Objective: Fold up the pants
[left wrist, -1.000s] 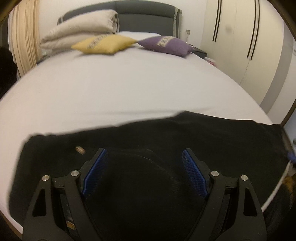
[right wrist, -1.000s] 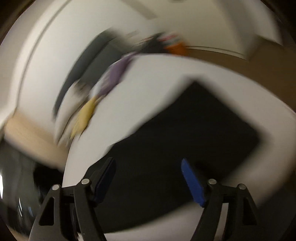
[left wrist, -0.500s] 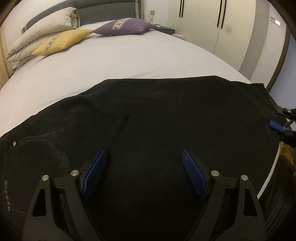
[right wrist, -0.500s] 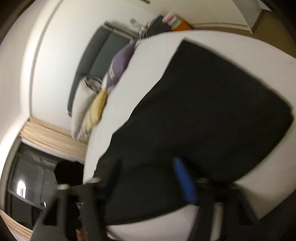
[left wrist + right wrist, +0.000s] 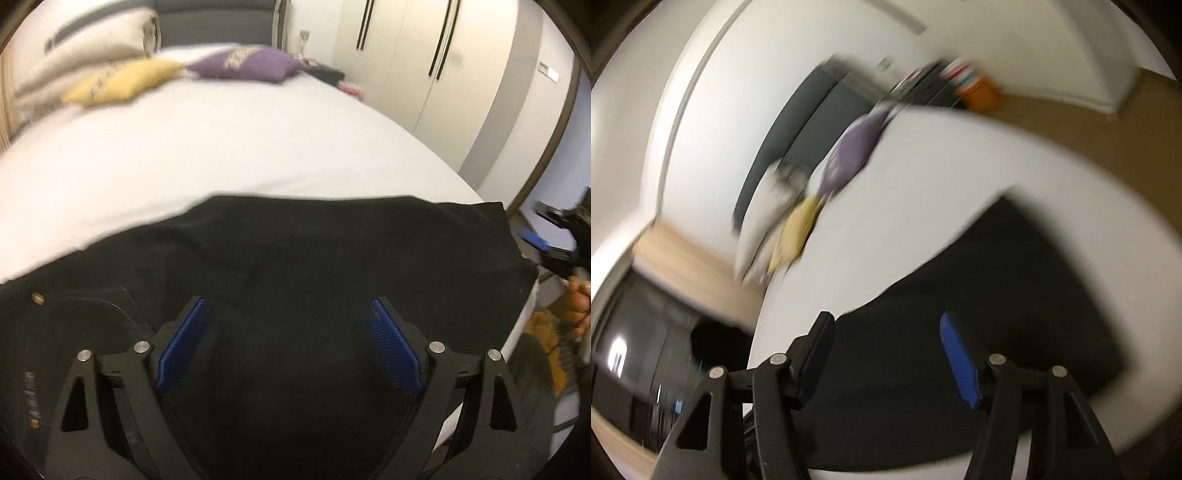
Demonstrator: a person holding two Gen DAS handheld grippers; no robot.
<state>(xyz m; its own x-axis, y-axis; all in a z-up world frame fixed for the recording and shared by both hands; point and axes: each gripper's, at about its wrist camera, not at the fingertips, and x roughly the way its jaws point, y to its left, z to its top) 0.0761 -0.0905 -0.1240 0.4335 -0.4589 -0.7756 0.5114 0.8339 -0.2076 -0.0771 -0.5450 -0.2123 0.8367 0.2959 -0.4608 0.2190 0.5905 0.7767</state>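
Black pants (image 5: pixel 303 269) lie folded flat on the near edge of a white bed (image 5: pixel 221 147), with a rivet and pocket stitching at the left. My left gripper (image 5: pixel 288 321) is open and empty, held just above the pants' middle. My right gripper (image 5: pixel 886 332) is open and empty, over the pants (image 5: pixel 979 314) in a blurred, tilted view. It also shows at the right edge of the left wrist view (image 5: pixel 546 243), off the pants' right end, held by a hand.
A yellow cushion (image 5: pixel 118 83), a purple cushion (image 5: pixel 251 66) and a folded beige duvet (image 5: pixel 81 51) lie at the head of the bed by a grey headboard. White wardrobes (image 5: pixel 424 66) stand to the right. The bed edge runs close by at the right.
My left gripper has drawn back and risen a little, so more white bed shows beyond the pants. My right gripper has swung away from the pants' right end; its view is blurred.
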